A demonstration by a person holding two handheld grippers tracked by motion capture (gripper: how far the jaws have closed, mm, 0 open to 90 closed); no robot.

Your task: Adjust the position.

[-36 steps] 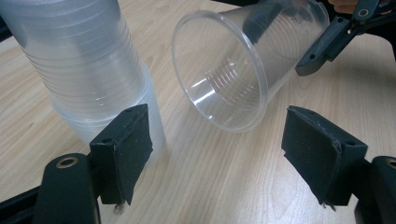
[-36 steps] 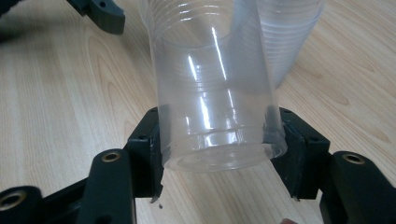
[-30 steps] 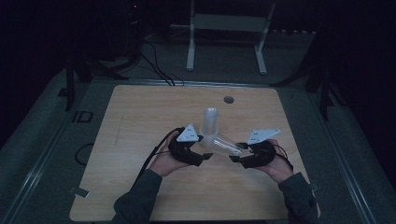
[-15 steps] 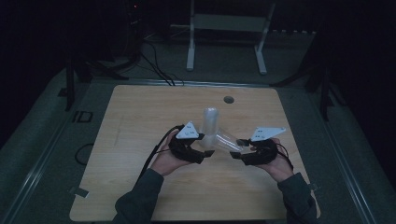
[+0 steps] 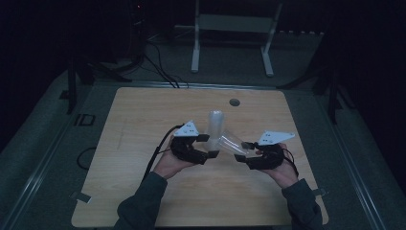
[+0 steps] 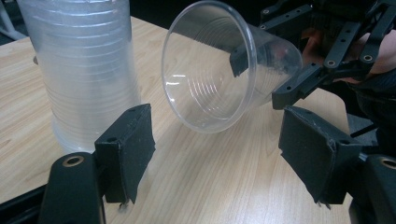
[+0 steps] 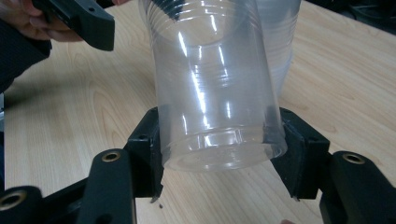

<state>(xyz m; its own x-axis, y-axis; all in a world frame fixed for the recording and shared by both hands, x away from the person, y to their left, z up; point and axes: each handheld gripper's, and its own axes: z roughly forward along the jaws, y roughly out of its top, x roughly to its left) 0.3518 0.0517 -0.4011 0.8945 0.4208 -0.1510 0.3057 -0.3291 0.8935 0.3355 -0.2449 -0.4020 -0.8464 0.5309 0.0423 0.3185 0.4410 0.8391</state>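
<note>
An upside-down stack of clear plastic cups (image 5: 215,122) stands mid-table and rises at the left of the left gripper view (image 6: 84,70). My right gripper (image 5: 244,149) is shut on the base of a single clear cup (image 5: 233,143), tilted with its mouth toward the left gripper. In the right gripper view the jaws (image 7: 217,149) pinch that cup (image 7: 215,93), with the stack (image 7: 280,37) behind it. My left gripper (image 5: 209,145) is open. Its jaws (image 6: 215,149) stand wide just below the cup's mouth (image 6: 219,70), touching nothing.
The wooden table (image 5: 143,120) has a small dark round hole (image 5: 234,102) near its far edge. A white metal frame (image 5: 230,21) stands on the floor behind, with cables (image 5: 158,67) trailing at the back left.
The right gripper has carried the single cup a little up and closer to the stack and the left gripper's open jaws. Both hands have shifted only slightly.
</note>
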